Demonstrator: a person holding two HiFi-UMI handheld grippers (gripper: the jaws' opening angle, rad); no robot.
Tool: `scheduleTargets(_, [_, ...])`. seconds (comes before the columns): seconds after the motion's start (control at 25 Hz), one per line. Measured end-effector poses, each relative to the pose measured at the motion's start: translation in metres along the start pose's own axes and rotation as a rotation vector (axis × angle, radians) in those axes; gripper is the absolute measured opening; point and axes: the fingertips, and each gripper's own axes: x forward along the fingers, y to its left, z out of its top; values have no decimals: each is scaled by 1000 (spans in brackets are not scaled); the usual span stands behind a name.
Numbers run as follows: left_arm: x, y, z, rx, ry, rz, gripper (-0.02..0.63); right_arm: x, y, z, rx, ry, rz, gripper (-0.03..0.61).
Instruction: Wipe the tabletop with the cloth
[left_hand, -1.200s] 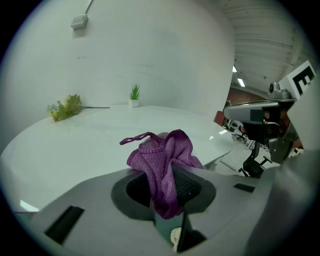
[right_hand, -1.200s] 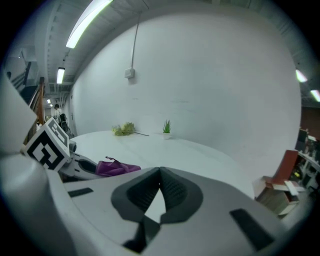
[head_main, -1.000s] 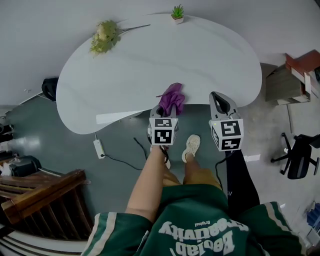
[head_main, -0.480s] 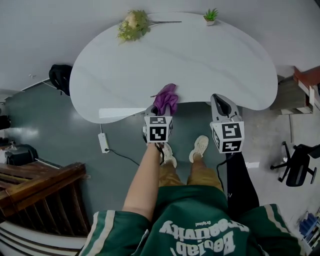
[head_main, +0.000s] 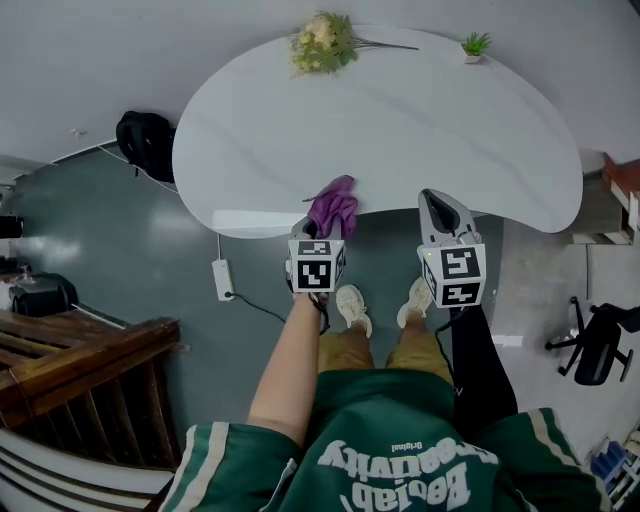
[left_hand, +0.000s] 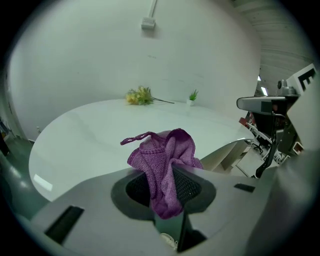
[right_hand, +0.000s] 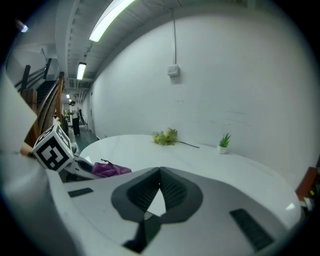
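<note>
- Grey floor and a white wall surround a white, curved table.
- At the table's far edge lie some flowers; a small plant stands further right along that edge.
- The cloth is at the near edge of the table, towards its left end, in the left gripper.
- It is purple, with a knitted, towel-like weave, and is crumpled into a loose bunch.
- A thin loop of the same purple sticks out from its left side.
- The left gripper's jaws are closed on the cloth. One fold hangs down between them and the rest bulges out past their tips.
- Whether the bunch touches the tabletop cannot be told.
- The right gripper is well to the right of the left one, with its tip at the same near edge.
- Its jaws meet at the tips, with a small gap behind them, and they hold nothing.
</note>
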Motion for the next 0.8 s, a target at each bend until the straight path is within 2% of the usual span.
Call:
scheduleTargets(0.28, [-35, 71, -23, -78, 3, 70, 97, 27, 59, 24, -49, -12, 67, 5])
scheduleTargets(0.52, [-66, 139, -44, -147, 3, 181, 95, 44, 101, 47, -81, -39, 124, 5])
scheduleTargets(0.8, [-93, 197, -64, -179, 20, 291, 95, 47, 124, 58, -105, -49, 160, 5])
